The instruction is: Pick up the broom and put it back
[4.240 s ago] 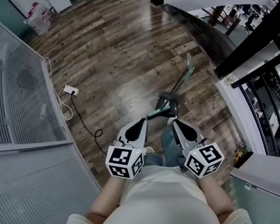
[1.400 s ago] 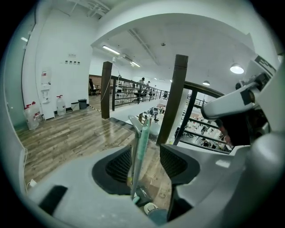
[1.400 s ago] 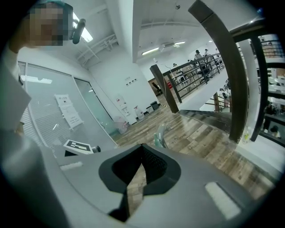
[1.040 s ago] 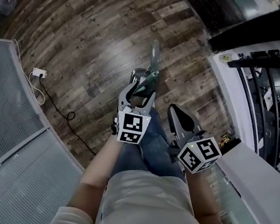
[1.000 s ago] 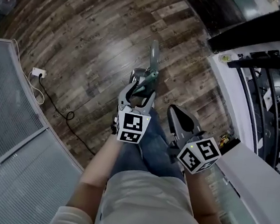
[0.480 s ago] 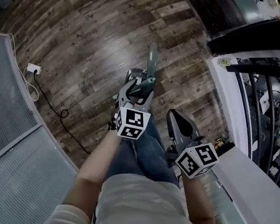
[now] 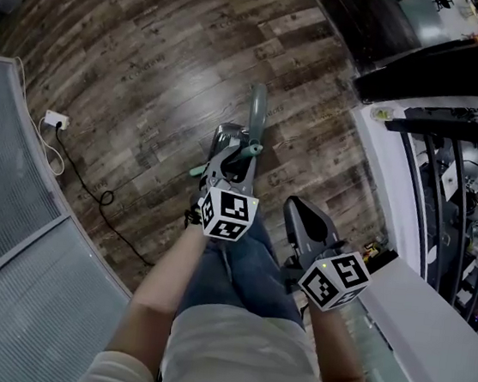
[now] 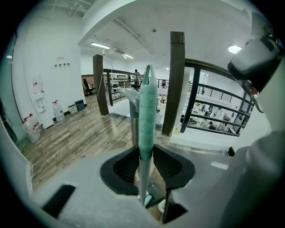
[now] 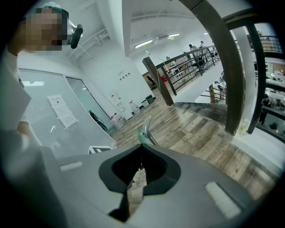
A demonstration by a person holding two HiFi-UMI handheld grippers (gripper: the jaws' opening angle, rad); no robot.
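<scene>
The left gripper has just been closing its jaws, which now press on the pale green broom handle. The handle stands upright from the dark wood plank floor, just beyond the person's blue jeans, and a grey pole rises just behind it. The right gripper, nearer and to the right, holds nothing, its jaws together. A white power strip lies well left, and a black railing bounds the right.
</scene>
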